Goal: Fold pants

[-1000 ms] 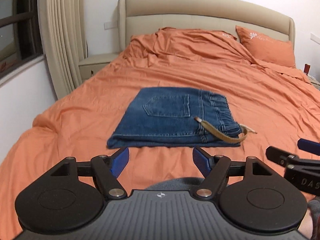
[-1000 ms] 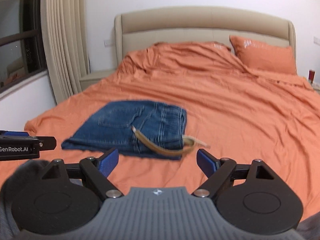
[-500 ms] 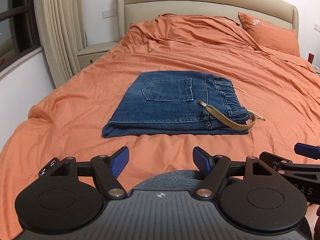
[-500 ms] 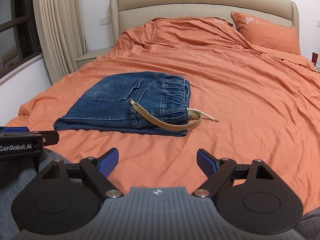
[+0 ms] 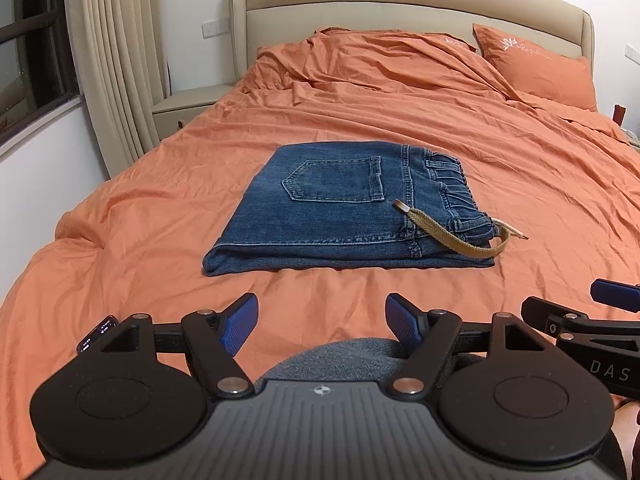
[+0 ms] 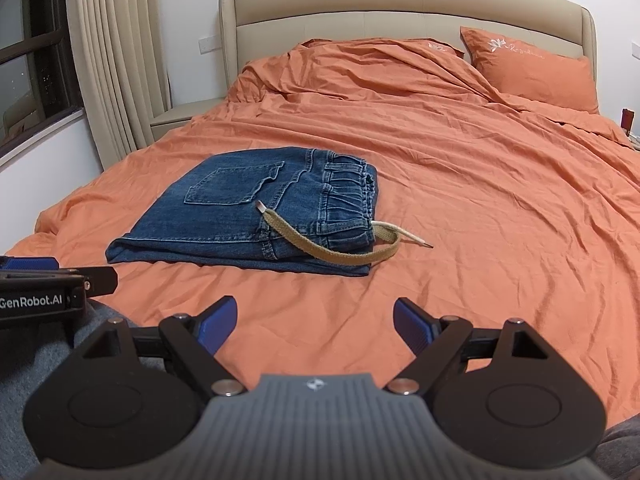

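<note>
Blue denim pants lie folded into a flat rectangle on the orange bed sheet, back pocket up, waistband to the right. A tan drawstring loops off the waistband onto the sheet. The pants also show in the right wrist view. My left gripper is open and empty, held back near the foot of the bed, short of the pants. My right gripper is open and empty, beside the left and also short of the pants.
A beige headboard, a rumpled orange duvet and an orange pillow lie at the far end. A bedside table, curtain and window stand at the left. My grey-clad knee shows below the left gripper.
Both grippers have tilted and settled so the pants sit lower and nearer in view. The pants have not moved. Both grippers stay open.
</note>
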Tool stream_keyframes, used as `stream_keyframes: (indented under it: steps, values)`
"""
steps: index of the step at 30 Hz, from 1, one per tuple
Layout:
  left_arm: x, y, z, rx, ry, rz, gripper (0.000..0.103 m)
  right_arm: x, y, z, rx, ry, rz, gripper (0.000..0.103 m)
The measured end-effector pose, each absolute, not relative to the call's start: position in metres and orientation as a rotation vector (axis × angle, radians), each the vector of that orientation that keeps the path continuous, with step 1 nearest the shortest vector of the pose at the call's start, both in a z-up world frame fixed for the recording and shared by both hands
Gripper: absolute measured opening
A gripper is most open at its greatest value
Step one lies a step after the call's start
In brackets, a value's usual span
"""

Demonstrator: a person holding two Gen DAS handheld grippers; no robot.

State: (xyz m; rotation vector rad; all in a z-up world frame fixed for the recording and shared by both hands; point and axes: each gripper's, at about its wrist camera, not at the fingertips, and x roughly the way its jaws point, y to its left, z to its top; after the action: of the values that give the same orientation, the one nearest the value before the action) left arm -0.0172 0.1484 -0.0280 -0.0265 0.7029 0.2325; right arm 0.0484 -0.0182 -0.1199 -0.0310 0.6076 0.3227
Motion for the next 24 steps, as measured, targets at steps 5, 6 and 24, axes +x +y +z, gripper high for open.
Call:
stream_keyframes:
  steps: [5,6,24]
  values:
    - [-0.0175,0.1481,-0.0279,-0.029,0.703,0.231,0.085,0.0479,-0.0171,-0.1195,-0.037,0.607,0.327,0.082]
    - [-0.0175,0.148,-0.0279,-0.03,0.703,0.231,0.085,0.0478,-0.0173,-0.1195,-0.037,0.607,0.327,0.082]
    - [-0.0178,0.1468,-0.028,-0.027,0.703,0.233,0.085,0.0468,-0.0167,-0.1184,-0.037,0.605,0.324,0.082]
